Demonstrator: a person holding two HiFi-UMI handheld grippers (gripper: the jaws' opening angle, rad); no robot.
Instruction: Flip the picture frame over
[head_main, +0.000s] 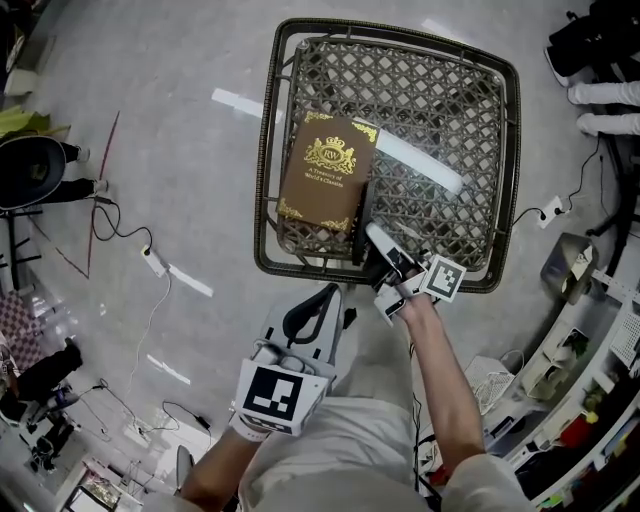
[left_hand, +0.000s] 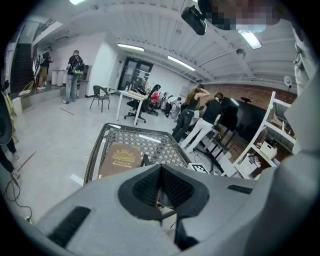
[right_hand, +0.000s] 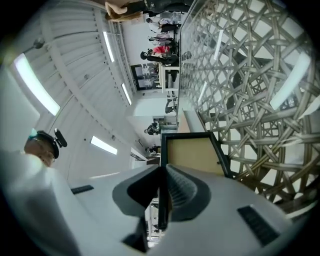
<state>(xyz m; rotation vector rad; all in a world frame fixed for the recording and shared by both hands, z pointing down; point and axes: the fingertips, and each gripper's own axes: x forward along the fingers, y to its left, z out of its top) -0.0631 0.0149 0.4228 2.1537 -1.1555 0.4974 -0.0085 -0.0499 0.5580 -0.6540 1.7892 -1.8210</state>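
The picture frame stands on its edge on the wicker table, seen as a thin black strip right of a brown book. My right gripper is shut on the frame's near edge. In the right gripper view the frame shows a black border around a tan panel, its edge pinched in the jaws of my right gripper. My left gripper hangs below the table's near rim, shut with nothing in it. In the left gripper view the left gripper points at the book and the upright frame.
The table has a dark raised rim and a woven lattice under glass. Cables and a power strip lie on the floor to the left. Shelving stands at the right. Several people stand beyond the table.
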